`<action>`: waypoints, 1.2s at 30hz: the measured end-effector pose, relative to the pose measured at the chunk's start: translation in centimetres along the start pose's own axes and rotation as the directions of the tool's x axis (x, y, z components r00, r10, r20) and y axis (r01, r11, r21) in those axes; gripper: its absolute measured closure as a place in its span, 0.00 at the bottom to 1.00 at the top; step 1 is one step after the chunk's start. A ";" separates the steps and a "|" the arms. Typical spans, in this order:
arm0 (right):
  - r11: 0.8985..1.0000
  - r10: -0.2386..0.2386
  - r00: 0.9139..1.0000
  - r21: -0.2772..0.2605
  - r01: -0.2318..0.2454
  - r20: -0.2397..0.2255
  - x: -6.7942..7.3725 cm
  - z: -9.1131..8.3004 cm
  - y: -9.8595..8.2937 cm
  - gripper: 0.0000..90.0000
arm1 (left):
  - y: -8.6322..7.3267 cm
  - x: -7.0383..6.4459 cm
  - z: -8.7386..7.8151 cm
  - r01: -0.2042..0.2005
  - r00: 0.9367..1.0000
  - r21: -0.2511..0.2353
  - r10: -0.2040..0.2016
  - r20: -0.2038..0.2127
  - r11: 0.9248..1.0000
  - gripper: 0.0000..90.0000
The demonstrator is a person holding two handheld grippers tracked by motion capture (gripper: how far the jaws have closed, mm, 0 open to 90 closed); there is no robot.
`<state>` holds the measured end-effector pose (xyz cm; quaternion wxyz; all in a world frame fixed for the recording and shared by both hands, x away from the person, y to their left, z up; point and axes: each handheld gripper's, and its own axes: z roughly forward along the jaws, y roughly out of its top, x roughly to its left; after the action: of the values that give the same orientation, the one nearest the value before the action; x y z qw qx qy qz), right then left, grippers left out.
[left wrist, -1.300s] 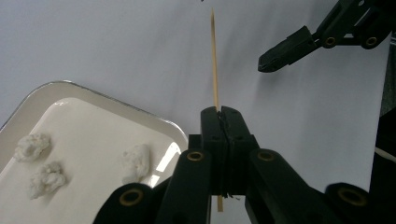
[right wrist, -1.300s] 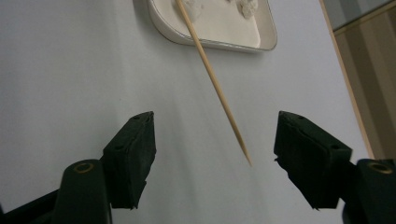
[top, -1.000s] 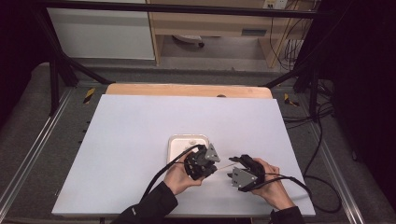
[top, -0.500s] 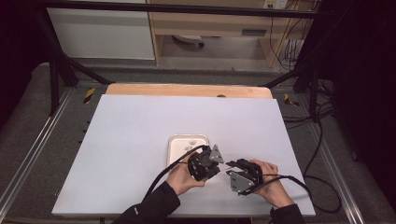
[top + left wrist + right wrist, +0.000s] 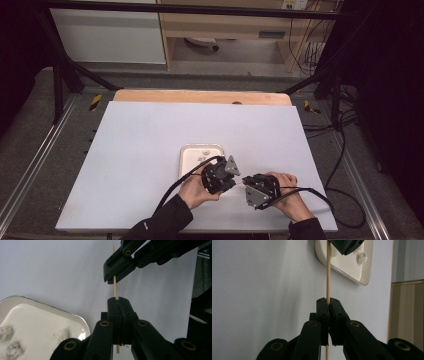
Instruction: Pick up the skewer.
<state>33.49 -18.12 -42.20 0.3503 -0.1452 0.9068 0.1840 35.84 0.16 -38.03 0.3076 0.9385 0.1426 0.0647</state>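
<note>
A thin wooden skewer (image 5: 115, 288) is clamped by both grippers at once. My left gripper (image 5: 117, 299) is shut on its lower part, and my right gripper (image 5: 113, 277) grips it just above. In the right gripper view my right gripper (image 5: 327, 301) is shut on the skewer (image 5: 328, 272), which runs up into my left gripper (image 5: 344, 246). From the high view the left gripper (image 5: 231, 181) and right gripper (image 5: 248, 186) face each other tip to tip near the table's front edge. A white tray (image 5: 192, 155) with small white lumps (image 5: 59, 334) lies just behind the left gripper.
The pale work surface (image 5: 150, 135) spreads wide to the left and behind the tray. A wooden strip (image 5: 200, 96) borders its far edge. Cables (image 5: 172, 192) trail from both grippers toward the person's sleeves, and more cables (image 5: 345, 150) lie off the table's right side.
Both hands have drifted slightly toward the near edge of the table, keeping the grippers tip to tip. Both stay shut on the skewer.
</note>
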 end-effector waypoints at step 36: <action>0.985 -0.140 0.990 0.103 0.137 0.028 -0.3 0.3 1.2 0.99 | 0.4 0.5 1.7 0.014 1.000 0.239 -0.009 -0.022 0.971 0.98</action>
<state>33.43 -16.86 -41.91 0.3852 -0.1868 0.8963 0.1157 36.77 -1.00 -39.14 0.1911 0.9673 0.1578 0.0550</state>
